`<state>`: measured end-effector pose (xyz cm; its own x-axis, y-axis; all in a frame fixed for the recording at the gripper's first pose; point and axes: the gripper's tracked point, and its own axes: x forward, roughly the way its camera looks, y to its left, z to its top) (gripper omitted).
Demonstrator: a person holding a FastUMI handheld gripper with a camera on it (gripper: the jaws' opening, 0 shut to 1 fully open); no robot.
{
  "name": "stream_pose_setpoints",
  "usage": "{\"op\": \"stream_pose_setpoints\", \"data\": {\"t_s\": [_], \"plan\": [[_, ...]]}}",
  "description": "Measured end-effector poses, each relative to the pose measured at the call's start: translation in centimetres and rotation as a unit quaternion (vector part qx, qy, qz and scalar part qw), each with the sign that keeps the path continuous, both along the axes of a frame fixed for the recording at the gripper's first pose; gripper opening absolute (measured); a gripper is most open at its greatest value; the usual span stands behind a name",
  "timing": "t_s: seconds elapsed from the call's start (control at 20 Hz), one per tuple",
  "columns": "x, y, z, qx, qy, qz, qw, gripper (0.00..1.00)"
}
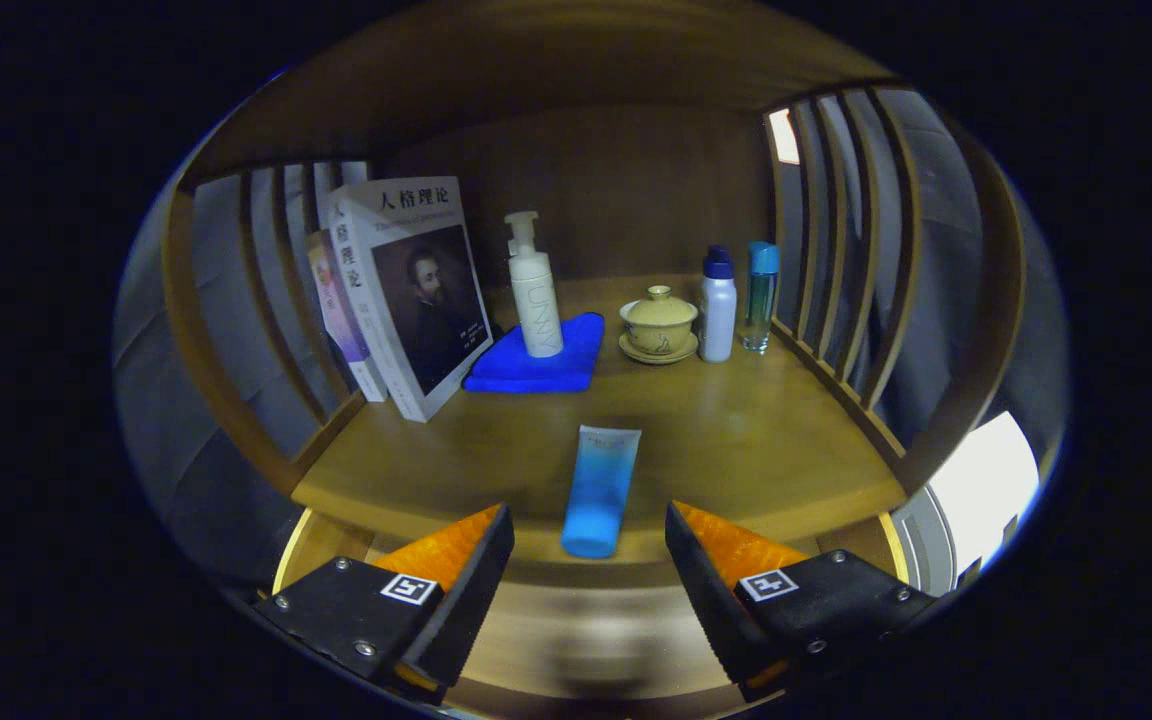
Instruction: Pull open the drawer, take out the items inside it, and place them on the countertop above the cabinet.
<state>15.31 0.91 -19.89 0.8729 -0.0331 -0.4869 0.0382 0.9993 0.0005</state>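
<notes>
Though between claw (588, 560) fingers, tube (599, 490) untouched.

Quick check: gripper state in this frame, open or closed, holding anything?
Gripper: open, holding nothing; the blue tube lies on the countertop between its fingers, touched by neither.

Books (406, 290): at least three, standing and leaning against the left slats; more spines behind them cannot be counted
Pump bottle (533, 290): one, upright on the cloth
Blue cloth (536, 365): one, folded
Lidded cup (658, 320): one, on one saucer (658, 351)
White bottle with a blue cap (717, 305): one
Clear blue bottle (761, 295): one
Blue tube (600, 490): one, lying flat on the desk (736, 430)
Claw (588, 560): one, its two fingers spread wide apart, holding nothing
</notes>
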Motion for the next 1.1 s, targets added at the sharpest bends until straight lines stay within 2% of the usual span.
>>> {"op": "stream_pose_setpoints", "data": {"t_s": [0.45, 0.85, 1.1], "plan": [[-9.1, 1.1, -0.7, 0.001, -0.022, 0.005, 1.0, 0.94], [-14.1, 3.4, -0.9, -0.001, -0.056, 0.019, 0.998, 0.94], [-16.8, 3.7, -1.8, -0.009, -0.071, 0.011, 0.997, 0.94]]}}
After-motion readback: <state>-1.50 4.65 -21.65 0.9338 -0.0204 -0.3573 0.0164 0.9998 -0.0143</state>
